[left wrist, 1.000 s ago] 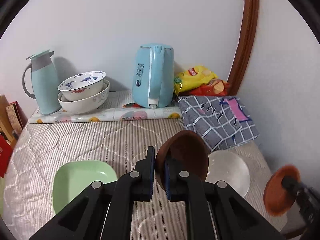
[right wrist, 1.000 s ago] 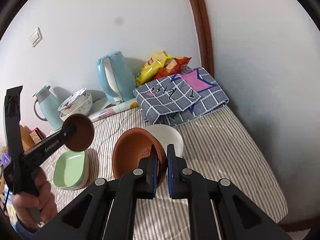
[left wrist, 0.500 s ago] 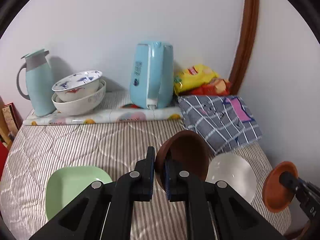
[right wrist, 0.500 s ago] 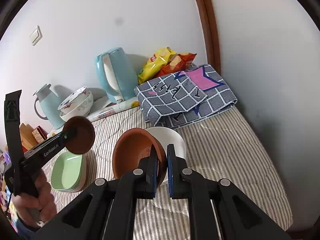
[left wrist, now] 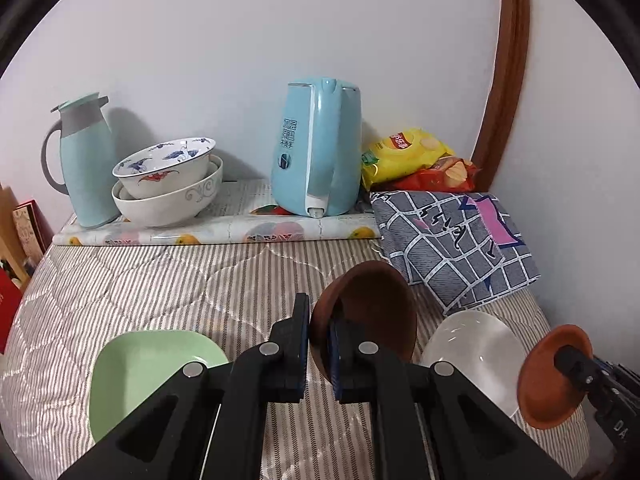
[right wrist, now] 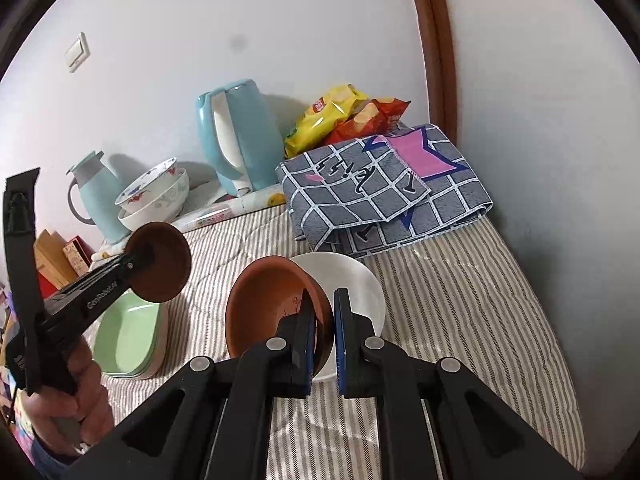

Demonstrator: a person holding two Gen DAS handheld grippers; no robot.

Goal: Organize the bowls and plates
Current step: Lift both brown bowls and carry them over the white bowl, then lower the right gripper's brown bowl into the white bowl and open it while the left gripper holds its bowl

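Each tool pinches a brown bowl by its rim, the left tool [left wrist: 318,346] its dark bowl [left wrist: 372,312] and the right tool [right wrist: 323,338] its orange bowl [right wrist: 272,312], both held above the bed [right wrist: 460,304] near the white bowl [right wrist: 352,276], likely for stacking.

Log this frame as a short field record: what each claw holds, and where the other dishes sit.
left claw: shut on dark brown bowl, lifted and tilted
right claw: shut on terracotta bowl, over the white bowl
white bowl: on the striped bedcover
green plates: stacked on the bedcover
patterned bowls: nested, by the wall beside the kettle
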